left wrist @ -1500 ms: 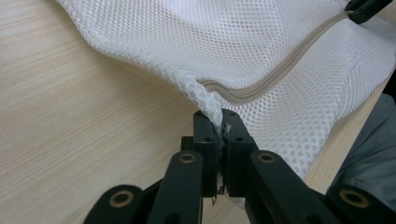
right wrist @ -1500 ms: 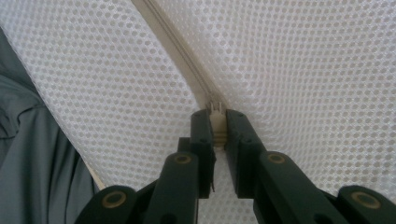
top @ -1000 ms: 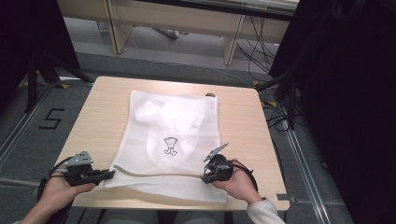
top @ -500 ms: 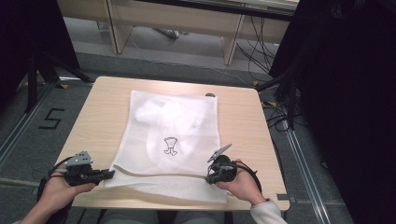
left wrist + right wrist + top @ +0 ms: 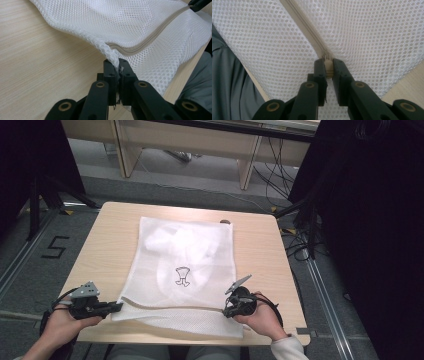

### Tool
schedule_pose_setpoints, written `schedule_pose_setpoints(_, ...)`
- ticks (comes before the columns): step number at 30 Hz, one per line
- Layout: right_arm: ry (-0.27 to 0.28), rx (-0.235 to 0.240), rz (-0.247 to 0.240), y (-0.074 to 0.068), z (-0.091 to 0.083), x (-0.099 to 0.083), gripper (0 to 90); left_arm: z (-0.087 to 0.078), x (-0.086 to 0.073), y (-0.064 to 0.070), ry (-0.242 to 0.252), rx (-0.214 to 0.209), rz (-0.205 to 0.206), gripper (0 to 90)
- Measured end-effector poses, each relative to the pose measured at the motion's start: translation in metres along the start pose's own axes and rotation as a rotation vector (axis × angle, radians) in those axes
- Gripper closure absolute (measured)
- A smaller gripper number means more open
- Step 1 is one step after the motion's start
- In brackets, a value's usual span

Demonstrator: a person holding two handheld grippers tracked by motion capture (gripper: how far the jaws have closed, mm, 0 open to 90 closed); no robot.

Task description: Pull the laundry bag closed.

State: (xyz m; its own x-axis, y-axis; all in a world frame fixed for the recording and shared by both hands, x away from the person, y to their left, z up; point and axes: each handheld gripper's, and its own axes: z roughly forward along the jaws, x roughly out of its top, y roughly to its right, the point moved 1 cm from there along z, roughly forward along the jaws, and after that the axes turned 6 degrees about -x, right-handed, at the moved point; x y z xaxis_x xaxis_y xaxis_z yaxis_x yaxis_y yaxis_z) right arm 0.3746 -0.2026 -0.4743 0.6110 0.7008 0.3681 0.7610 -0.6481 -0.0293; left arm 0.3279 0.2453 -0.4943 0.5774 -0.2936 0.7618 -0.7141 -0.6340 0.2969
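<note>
Change since earlier frames: right gripper (image 5: 227,311) has slid slightly rightward along the bag's near edge; left gripper (image 5: 116,306) and bag position unchanged.
Mesh bag (image 5: 182,265): white mesh laundry bag lying flat on the wooden table (image 5: 260,245), its long axis running away from the person; near edge at the table's front edge.
Contents: a pale garment with a small dark printed figure (image 5: 182,276) shows through the mesh.
Zipper (image 5: 147,40): beige, running along the bag's near end, between the two grippers.
Left gripper state: jaws closed tight on the bag's near left corner (image 5: 110,53); mesh pinched between the two black jaws, corner lifted a little off the table.
Right gripper state: jaws closed on the beige zipper pull (image 5: 328,66), with the zipper tape leading away from the jaw tips.
Left hand (image 5: 62,322): holds the left gripper at the table's near left corner.
Right hand (image 5: 262,312): holds the right gripper near the bag's near right corner.
Surroundings: grey floor with a "5" marking (image 5: 54,247) left of the table.
</note>
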Motion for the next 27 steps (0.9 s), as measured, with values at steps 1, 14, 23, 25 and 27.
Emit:
schedule_pose_setpoints(1, -0.006, -0.009, -0.002, 0.000, 0.000, 0.000, 82.5, 0.000, 0.000, 0.000, 0.002, 0.001, -0.005, 85.5)
schedule_pose_setpoints(14, 0.000, -0.011, 0.011, 0.008, -0.003, -0.009, 82.5, 0.000, 0.000, 0.000, 0.006, -0.003, -0.013, 85.5)
schedule_pose_setpoints(23, -0.005, -0.026, 0.028, 0.012, -0.005, -0.016, 82.5, 0.000, 0.000, 0.000, 0.006, -0.002, -0.012, 85.5)
schedule_pose_setpoints(25, -0.010, -0.034, 0.035, 0.012, -0.006, -0.017, 82.4, 0.000, -0.001, 0.000, 0.006, -0.005, -0.015, 85.5)
schedule_pose_setpoints(27, -0.010, -0.032, 0.034, 0.014, -0.006, -0.018, 82.5, 0.000, 0.000, 0.000, 0.007, -0.004, -0.014, 85.5)
